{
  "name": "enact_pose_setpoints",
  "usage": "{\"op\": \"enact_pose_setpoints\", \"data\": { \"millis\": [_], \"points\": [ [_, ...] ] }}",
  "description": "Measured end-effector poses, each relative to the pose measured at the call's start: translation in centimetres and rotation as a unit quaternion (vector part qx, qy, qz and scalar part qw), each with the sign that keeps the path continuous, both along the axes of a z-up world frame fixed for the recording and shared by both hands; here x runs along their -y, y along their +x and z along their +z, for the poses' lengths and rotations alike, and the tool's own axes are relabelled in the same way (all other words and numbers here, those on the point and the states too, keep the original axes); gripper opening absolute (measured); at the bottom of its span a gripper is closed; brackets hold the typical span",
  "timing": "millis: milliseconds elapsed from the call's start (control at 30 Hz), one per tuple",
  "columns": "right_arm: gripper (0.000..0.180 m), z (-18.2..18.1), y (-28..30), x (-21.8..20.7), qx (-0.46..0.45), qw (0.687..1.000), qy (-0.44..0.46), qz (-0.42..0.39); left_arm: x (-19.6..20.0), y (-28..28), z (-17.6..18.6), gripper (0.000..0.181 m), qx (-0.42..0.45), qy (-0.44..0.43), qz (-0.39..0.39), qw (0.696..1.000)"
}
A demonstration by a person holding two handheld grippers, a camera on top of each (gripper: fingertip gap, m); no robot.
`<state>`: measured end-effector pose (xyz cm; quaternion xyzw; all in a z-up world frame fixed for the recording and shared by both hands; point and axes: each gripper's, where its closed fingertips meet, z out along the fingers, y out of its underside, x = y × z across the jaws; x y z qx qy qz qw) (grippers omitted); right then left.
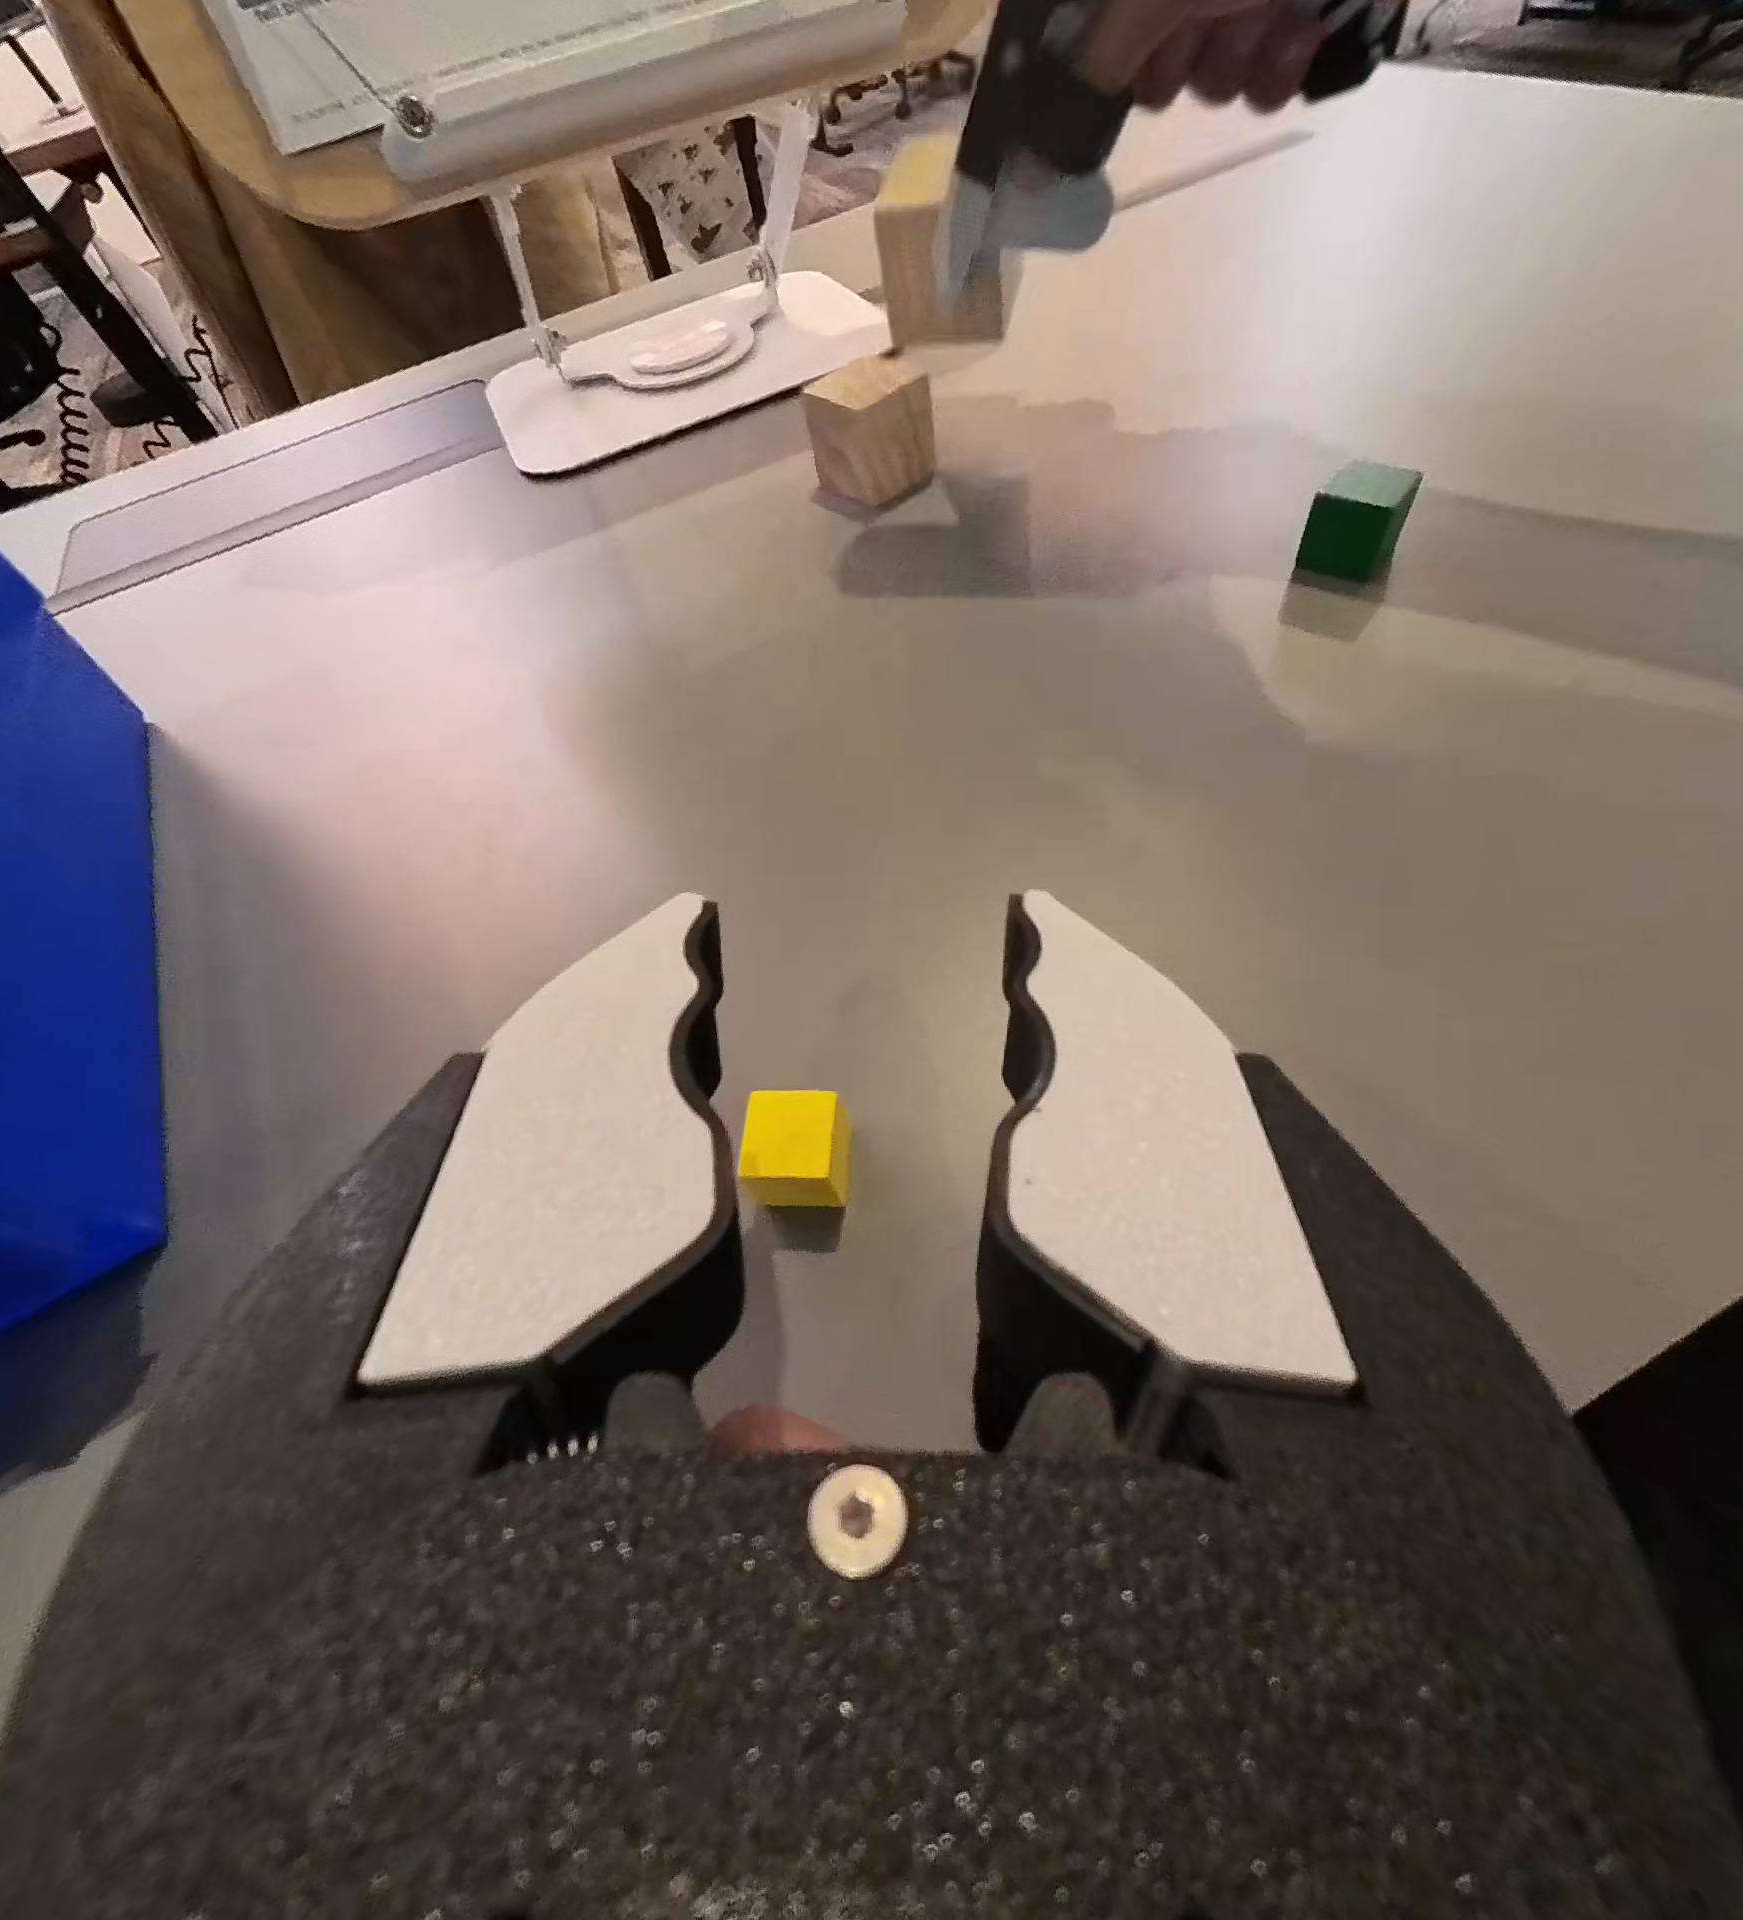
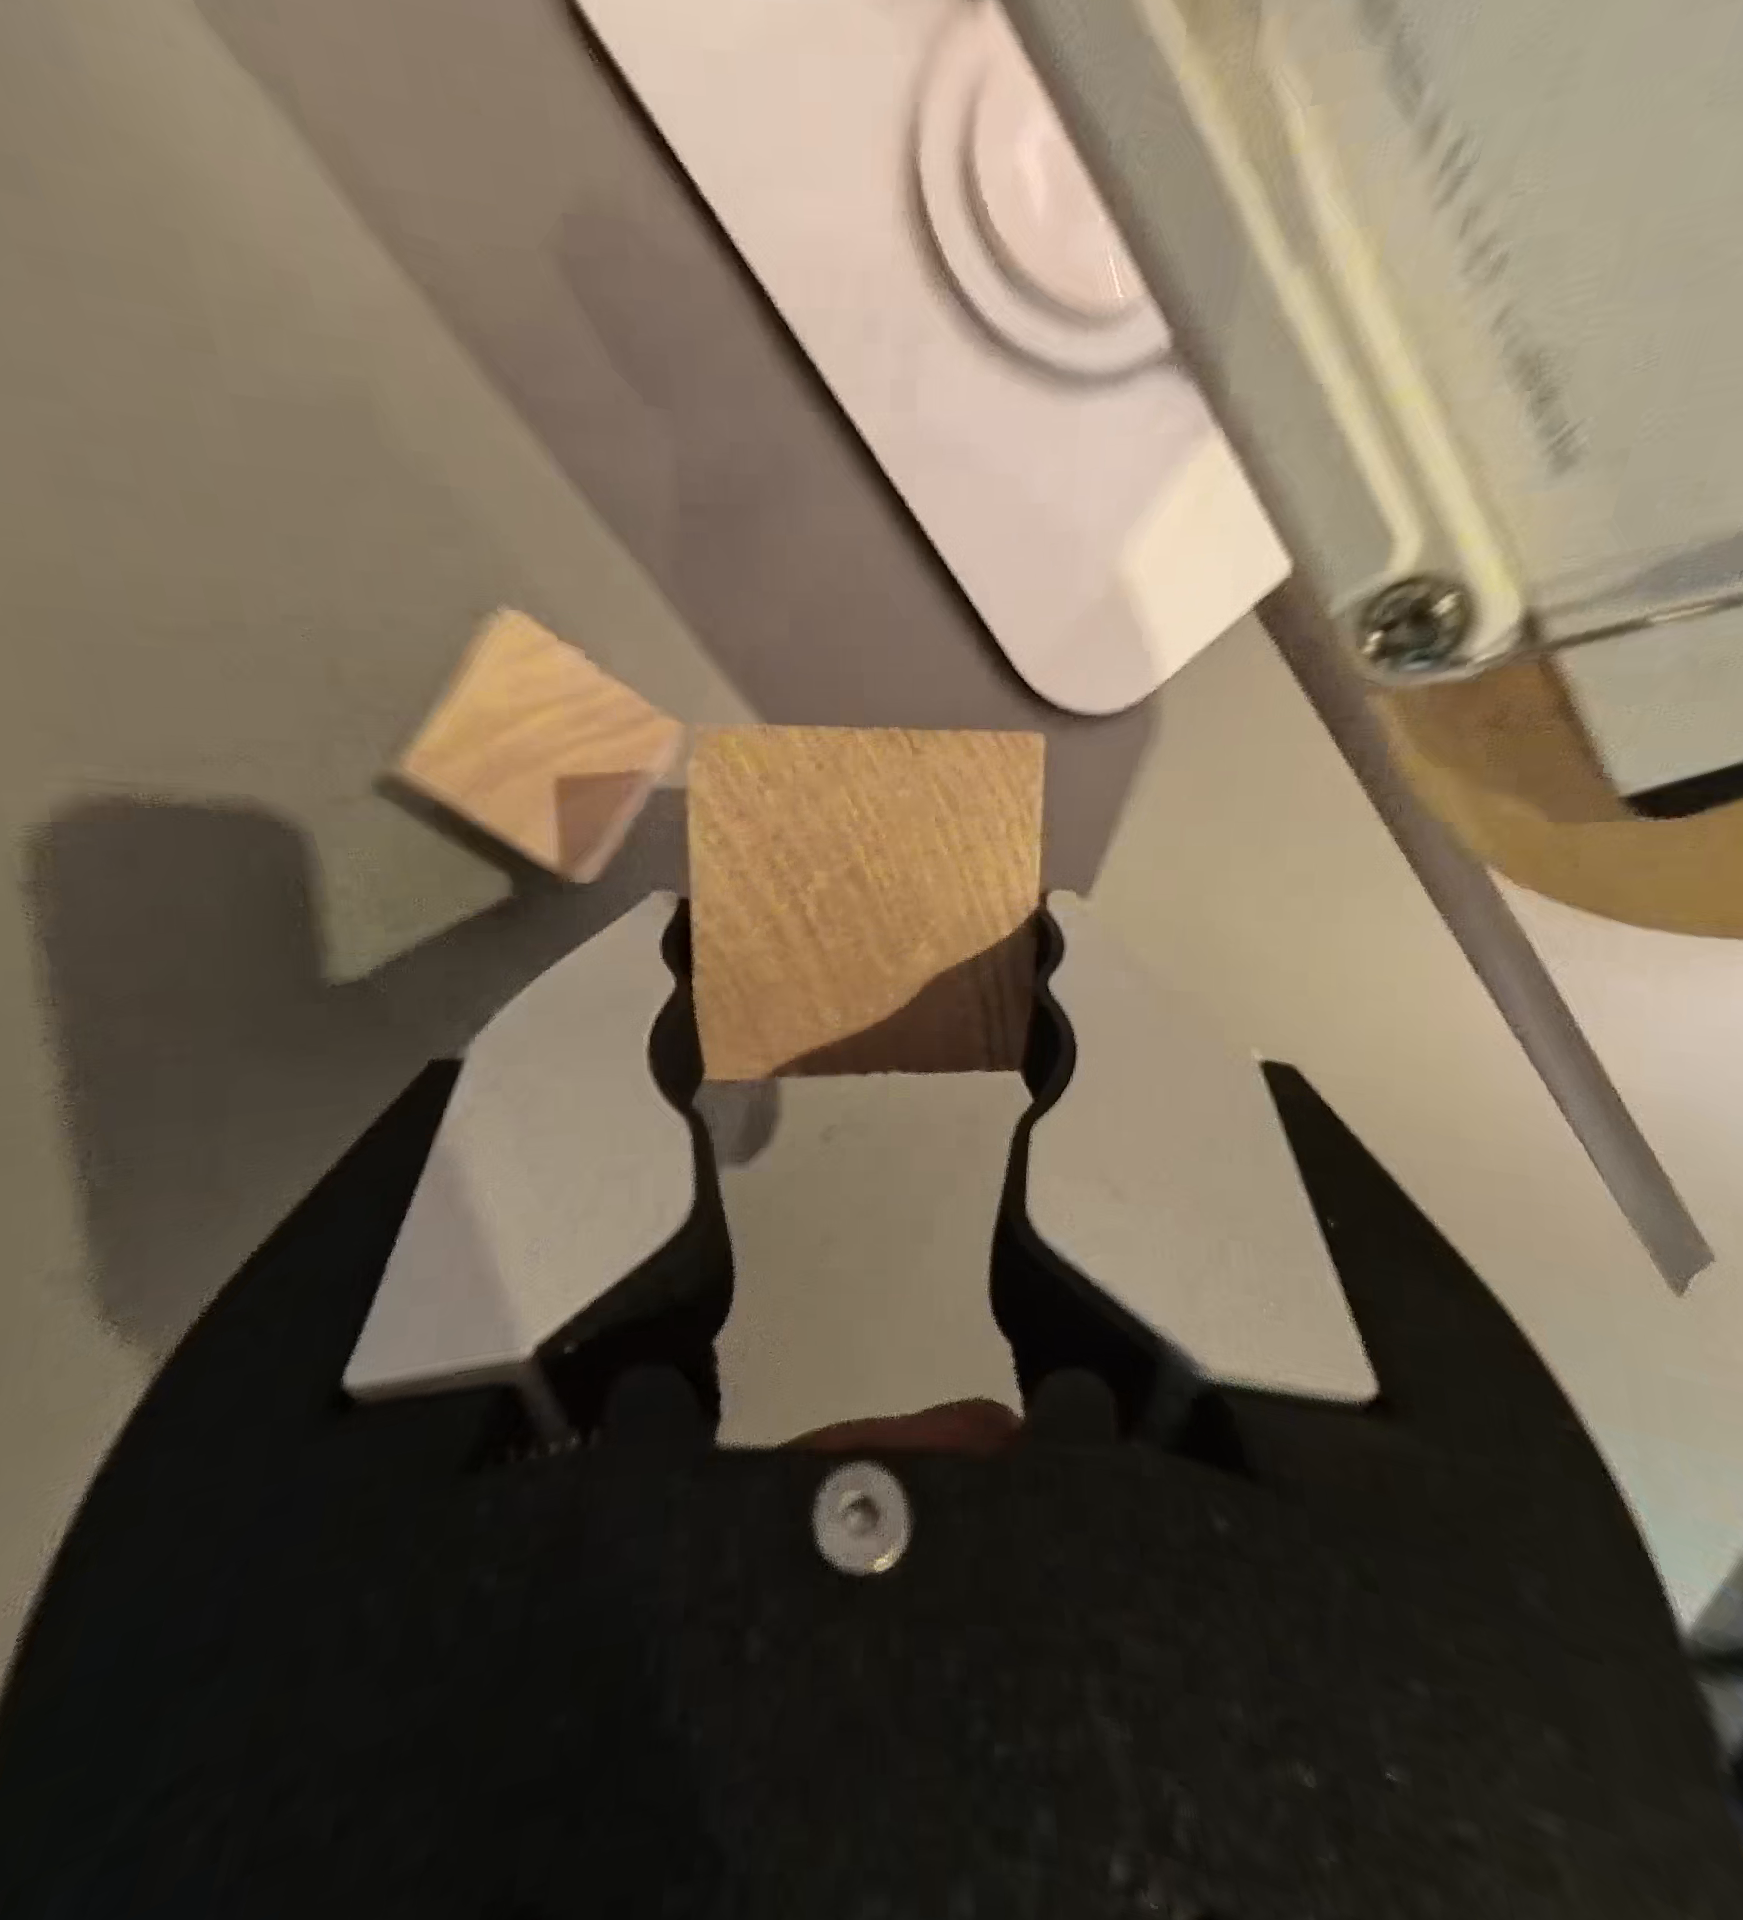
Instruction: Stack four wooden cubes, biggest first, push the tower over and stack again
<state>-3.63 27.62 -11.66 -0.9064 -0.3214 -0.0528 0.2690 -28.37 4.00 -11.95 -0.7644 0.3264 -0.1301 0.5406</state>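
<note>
Blue bin at the far left edge of the grey worktop. Left tongs low over the worktop, spread wide, gripping nothing. Small yellow cube on the surface between their fingers, closer to the left finger, touching neither. Farther back, white stand base with a framed panel above. Just right of it, smaller plain wooden cube resting on the worktop. Above that, larger plain wooden cube lifted clear, clamped between the right tongs, somewhat blurred. Same grip closer in the right wrist view: right tongs closed onto the larger cube at their tips, smaller cube below and to the left. Green cube alone at the right, well apart from the others.
</note>
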Motion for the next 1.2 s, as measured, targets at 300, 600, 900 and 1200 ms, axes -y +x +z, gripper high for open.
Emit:
{"op": "enact_pose_setpoints", "data": {
  "millis": [300, 600, 900, 1200],
  "points": [
    [0.06, 5.4, -9.8, 11.3, 0.018, 0.969, 0.037, 0.242, -0.4, -0.3, 0.6, 0.051, 0.006, 0.001, 0.01, 1.0],
    [0.06, -4.1, -11.6, 15.5, 0.032, 0.954, -0.062, 0.29, -0.2, 0.2, 0.0, 0.051, -0.008, 0.0, 0.005, 1.0],
    [0.07, -2.3, -11.5, 16.3, -0.027, 0.957, 0.0, 0.288, -0.3, 0.2, -0.5, 0.052, 0.001, -0.023, -0.003, 1.0],
    [0.055, 1.3, -6.4, 27.3, -0.296, 0.937, 0.154, 0.102, 0.1, -0.3, -0.2, 0.053, 0.005, -0.035, -0.025, 0.999]
  ]
}}
